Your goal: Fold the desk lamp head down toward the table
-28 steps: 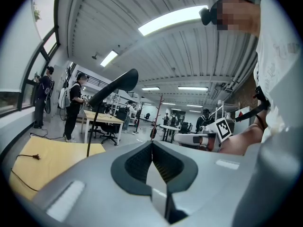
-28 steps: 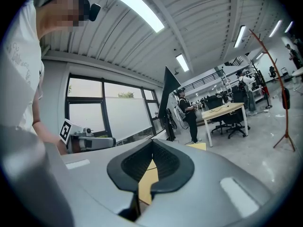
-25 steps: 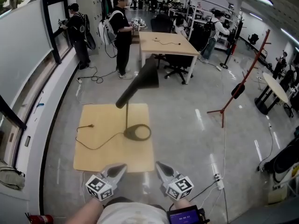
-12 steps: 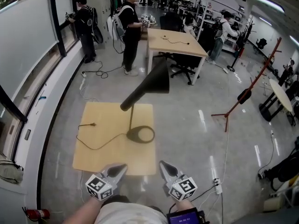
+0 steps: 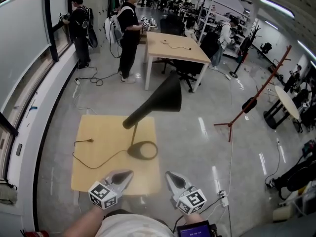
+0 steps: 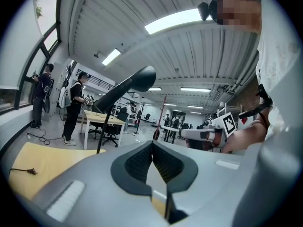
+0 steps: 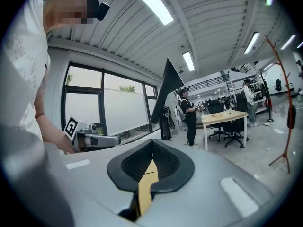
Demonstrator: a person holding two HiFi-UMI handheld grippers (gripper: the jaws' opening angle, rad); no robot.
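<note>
Head camera sits high, staring steeply down on the table point(image 5: 98, 167) from its near edge, lamp point(image 5: 153, 101) mid-frame, left gripper point(image 5: 127, 174) and right gripper point(image 5: 169, 175) at the bottom; each gripper camera rides low and close behind its own jaws, facing nearly level across the room; each catches the other gripper at its side; all three share the lamp and the far desk point(image 5: 175, 48).

bright ceiling strip lights point(image 6: 189, 19), glare on floor point(image 5: 203, 128), fisheye bending at edges
</note>
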